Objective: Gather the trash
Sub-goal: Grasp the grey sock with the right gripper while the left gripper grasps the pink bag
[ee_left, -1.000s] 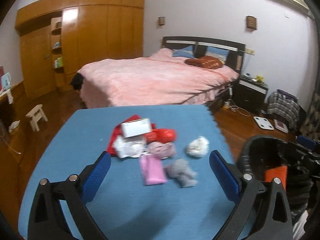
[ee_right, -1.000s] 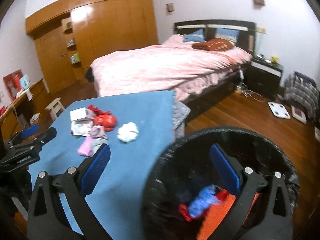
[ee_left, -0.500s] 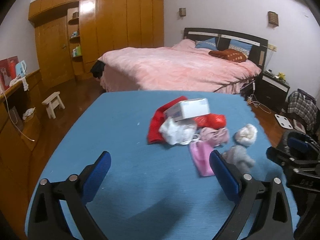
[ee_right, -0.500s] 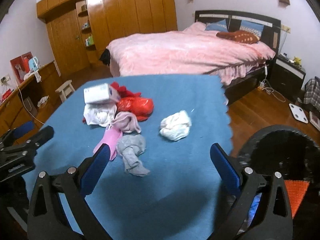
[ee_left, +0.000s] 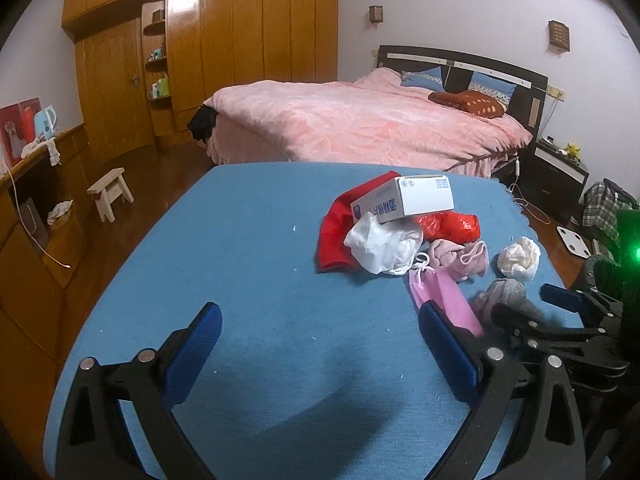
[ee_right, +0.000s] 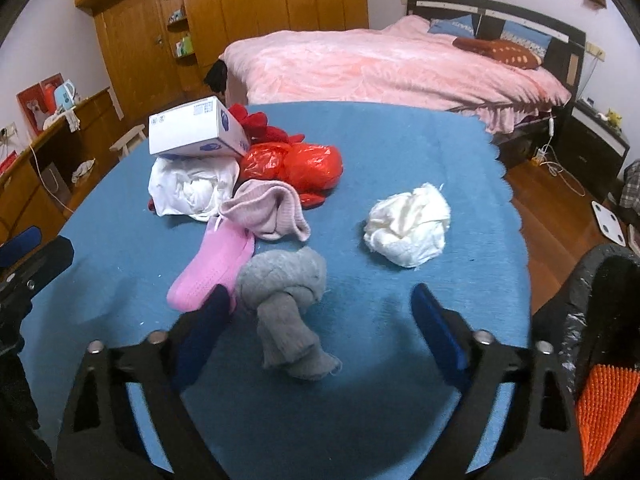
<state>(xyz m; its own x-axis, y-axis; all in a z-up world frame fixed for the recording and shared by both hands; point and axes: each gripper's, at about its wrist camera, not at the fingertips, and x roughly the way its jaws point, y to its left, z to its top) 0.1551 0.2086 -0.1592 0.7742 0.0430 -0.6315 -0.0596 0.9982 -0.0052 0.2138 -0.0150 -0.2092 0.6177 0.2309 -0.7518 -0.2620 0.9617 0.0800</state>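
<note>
A pile lies on the blue table point(ee_right: 400, 160): a white box point(ee_right: 196, 128), a red plastic bag point(ee_right: 296, 164), a white plastic bag point(ee_right: 188, 190), a pink knit piece point(ee_right: 268, 208), a pink sock point(ee_right: 216, 264), a knotted grey sock point(ee_right: 288, 296) and a crumpled white wad point(ee_right: 408, 224). My right gripper point(ee_right: 320, 312) is open, low over the table, with the grey sock between its fingers. My left gripper point(ee_left: 320, 332) is open and empty over bare blue cloth, left of the pile point(ee_left: 400, 232). The right gripper point(ee_left: 560, 320) shows at the right edge.
A black bin point(ee_right: 600, 320) with a black liner stands beside the table's right edge, with something orange inside. A pink bed point(ee_left: 360, 120) lies beyond the table. Wooden wardrobes point(ee_left: 224, 48), a stool point(ee_left: 110, 192) and a side counter point(ee_left: 36, 184) are on the left.
My right gripper swung from over the bin to the table and came down close around the grey sock. My left gripper shifted left, so the pile now sits to its right.
</note>
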